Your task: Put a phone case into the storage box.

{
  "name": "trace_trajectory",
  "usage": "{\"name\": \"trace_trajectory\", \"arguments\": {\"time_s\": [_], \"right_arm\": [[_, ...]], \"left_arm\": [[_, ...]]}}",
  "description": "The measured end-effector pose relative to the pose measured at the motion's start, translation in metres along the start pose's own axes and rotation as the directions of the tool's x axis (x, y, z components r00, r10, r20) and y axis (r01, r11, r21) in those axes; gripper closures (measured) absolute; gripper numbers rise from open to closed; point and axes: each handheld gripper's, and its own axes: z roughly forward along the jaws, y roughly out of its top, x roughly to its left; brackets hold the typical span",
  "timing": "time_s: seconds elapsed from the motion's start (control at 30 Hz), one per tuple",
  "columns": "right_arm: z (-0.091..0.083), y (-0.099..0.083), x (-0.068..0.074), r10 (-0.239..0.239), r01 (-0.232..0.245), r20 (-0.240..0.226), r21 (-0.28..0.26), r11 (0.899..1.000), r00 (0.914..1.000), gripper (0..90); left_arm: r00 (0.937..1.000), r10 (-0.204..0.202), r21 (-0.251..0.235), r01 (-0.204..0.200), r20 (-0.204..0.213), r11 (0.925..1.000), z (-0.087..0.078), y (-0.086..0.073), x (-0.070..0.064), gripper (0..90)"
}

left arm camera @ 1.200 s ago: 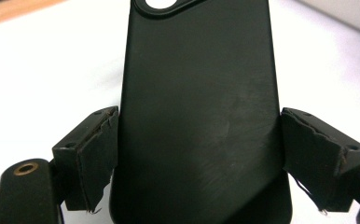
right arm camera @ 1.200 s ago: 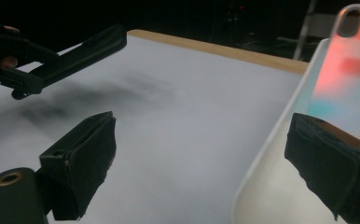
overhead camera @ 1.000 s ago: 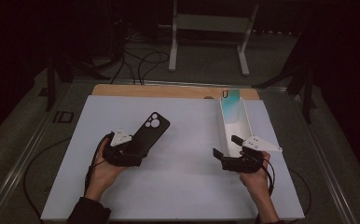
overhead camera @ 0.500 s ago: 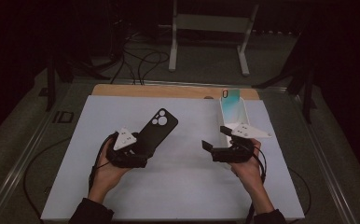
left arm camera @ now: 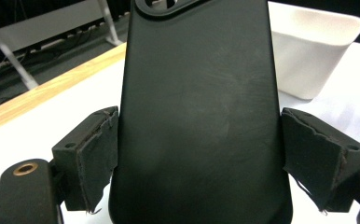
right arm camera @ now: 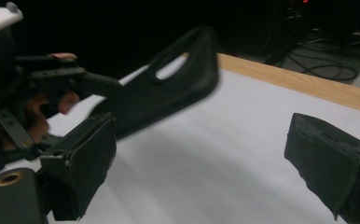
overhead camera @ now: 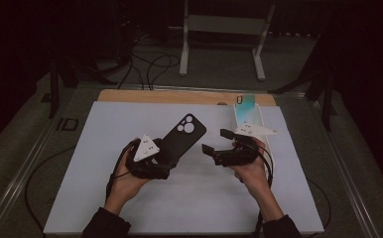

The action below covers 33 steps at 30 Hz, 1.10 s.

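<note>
A black phone case (overhead camera: 183, 136) with a camera cutout is held above the white mat, tilted up and to the right. My left gripper (overhead camera: 165, 157) is shut on its lower end; in the left gripper view the case (left arm camera: 201, 107) sits between both pads (left arm camera: 94, 156). My right gripper (overhead camera: 215, 143) stands open just right of the case, jaws pointing left toward it. In the right gripper view the case (right arm camera: 169, 93) hangs ahead at the left, past the open pads (right arm camera: 87, 165). A phone with a teal back (overhead camera: 246, 110) lies in the white tray (overhead camera: 268, 148).
The white mat (overhead camera: 105, 144) covers a wooden table whose far edge (overhead camera: 179, 96) shows. The long white tray (left arm camera: 318, 51) stands at the right of the mat, behind my right hand. Cables and a metal stand (overhead camera: 224, 39) lie on the floor beyond.
My left gripper has lifted the black case and carried it right toward the middle. My right gripper has moved left from the tray and turned its open jaws toward the case.
</note>
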Motion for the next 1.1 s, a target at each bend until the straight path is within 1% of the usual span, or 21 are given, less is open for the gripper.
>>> {"name": "trace_trajectory", "arguments": {"time_s": [0.03,0.07,0.1,0.2,0.33,0.37,0.4,0.43,0.47,0.53,0.57,0.6,0.63,0.7,0.77,0.87,0.93,0.97,1.03,1.1], "right_arm": [[0.002,0.001,0.001,0.002,-0.002,-0.011,0.002,1.000,0.9999,9.7],[0.004,0.002,0.003,0.007,-0.007,-0.019,0.004,1.000,0.9998,12.8],[0.007,0.003,0.004,0.014,-0.014,-0.028,0.001,1.000,0.9995,13.4],[0.014,0.006,0.008,0.025,-0.024,-0.059,0.015,1.000,0.9979,16.9],[0.022,0.007,0.011,0.047,-0.044,-0.080,0.045,0.998,0.9957,30.4],[0.022,0.007,0.011,0.047,-0.044,-0.080,0.045,0.998,0.9957,30.4],[0.024,0.008,0.012,0.058,-0.054,-0.087,0.050,0.997,0.9945,34.4],[0.026,0.008,0.011,0.078,-0.073,-0.107,0.052,0.996,0.9911,43.8],[0.027,0.008,0.012,0.089,-0.083,-0.117,0.055,0.995,0.9891,46.1],[0.028,0.007,0.012,0.106,-0.099,-0.134,0.059,0.993,0.9852,53.7],[0.030,0.007,0.014,0.120,-0.111,-0.155,0.066,0.992,0.9806,58.6],[0.030,0.007,0.014,0.120,-0.111,-0.155,0.066,0.992,0.9806,58.6],[0.030,0.007,0.015,0.126,-0.117,-0.164,0.066,0.991,0.9783,61.0],[0.031,0.008,0.017,0.133,-0.123,-0.168,0.064,0.990,0.9768,64.9],[0.032,0.008,0.017,0.148,-0.139,-0.174,0.065,0.988,0.9735,68.2],[0.033,0.009,0.017,0.168,-0.159,-0.187,0.067,0.985,0.9679,73.0],[0.034,0.009,0.019,0.169,-0.159,-0.187,0.068,0.985,0.9677,76.0],[0.035,0.009,0.020,0.167,-0.157,-0.188,0.070,0.985,0.9679,78.9],[0.035,0.009,0.021,0.166,-0.155,-0.191,0.071,0.985,0.9675,80.0],[0.035,0.010,0.022,0.154,-0.142,-0.195,0.074,0.987,0.9686,81.5]], "left_arm": [[1.0000,0.003,-0.003,-0.003,0.001,1.0000,0.000,0.001,-0.002,15.4],[1.0000,0.005,-0.005,-0.005,0.005,1.0000,0.001,0.001,-0.003,15.4],[1.0000,0.007,-0.009,-0.007,0.006,0.9999,0.001,0.002,-0.004,15.4],[0.9998,0.007,-0.023,-0.006,0.020,0.9997,0.002,0.003,-0.007,15.4],[0.9997,0.011,-0.036,-0.010,0.024,0.9993,0.003,0.005,-0.010,15.4],[0.9997,0.011,-0.036,-0.010,0.024,0.9993,0.003,0.005,-0.010,15.3],[0.9995,0.014,-0.039,-0.012,0.029,0.9992,0.003,0.006,-0.012,15.3],[0.9995,0.017,-0.039,-0.016,0.026,0.9991,0.003,0.006,-0.013,15.3],[0.9995,0.016,-0.041,-0.015,0.029,0.9991,0.003,0.006,-0.013,15.3],[0.9995,0.011,-0.051,-0.010,0.028,0.9986,0.003,0.006,-0.014,15.4],[0.9996,0.013,-0.052,-0.011,0.026,0.9986,0.003,0.007,-0.015,15.3],[0.9996,0.015,-0.051,-0.013,0.026,0.9986,0.003,0.007,-0.015,15.3],[0.9996,0.015,-0.051,-0.014,0.024,0.9986,0.003,0.007,-0.015,15.3],[0.9996,0.014,-0.049,-0.013,0.023,0.9987,0.004,0.006,-0.016,15.4],[0.9997,0.010,-0.049,-0.008,0.024,0.9988,0.005,0.006,-0.017,15.4],[0.9996,0.015,-0.044,-0.014,0.024,0.9989,0.007,0.005,-0.019,15.3],[0.9996,0.016,-0.041,-0.015,0.024,0.9990,0.009,0.005,-0.019,15.4],[0.9995,0.017,-0.038,-0.016,0.026,0.9992,0.009,0.005,-0.020,15.4],[0.9995,0.017,-0.036,-0.016,0.025,0.9992,0.011,0.005,-0.020,15.4],[0.9995,0.019,-0.030,-0.018,0.025,0.9994,0.011,0.004,-0.020,15.4]]}}
